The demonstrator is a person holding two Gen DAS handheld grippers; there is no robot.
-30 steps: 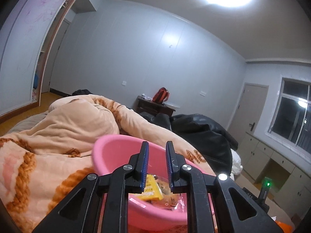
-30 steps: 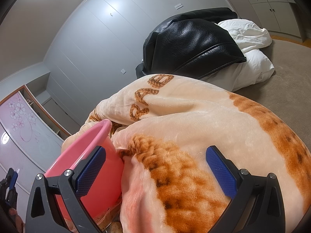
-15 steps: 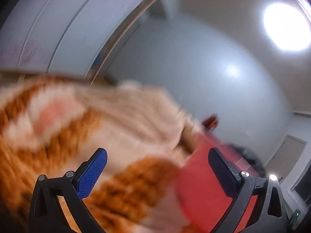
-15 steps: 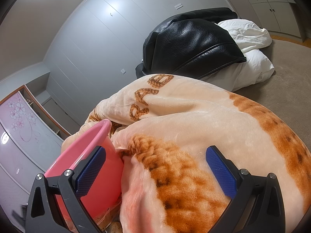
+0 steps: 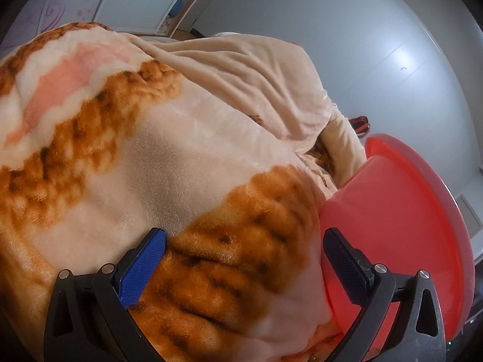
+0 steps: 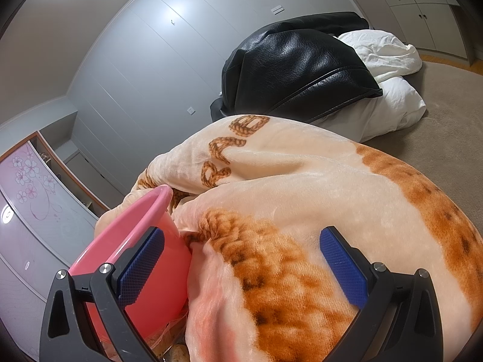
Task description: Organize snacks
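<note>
Item: left gripper [image 5: 244, 264]. Jaws spread wide, nothing between the pads; they have just been opening. It sits low over the fleece blanket [image 5: 187, 163], with the pink basin [image 5: 401, 217] at its right pad.

Item: right gripper [image 6: 241, 267]. Jaws wide, empty, straddling a fold of the same blanket; the basin's outer wall lies just beside its left pad.

Item: pink basin. Receptacle for the snacks, nested in the blanket folds. Its interior is hidden in both views, so its contents cannot be told.

Item: snack packets [image 6: 173, 348]. A crinkled clear wrapper and something pale and round show at the bottom edge of the right view, beside the basin's base, only partly visible.

Item: black leather jacket [image 6: 295, 69], white bedding [image 6: 389, 102]. Well apart, unrelated.

Step judged: between deposits, both tools free. Next move calls for locating a loose packet, likely those by the basin's base, lowering a wide jaw over it without snagging fleece, then carrying it over the rim.
</note>
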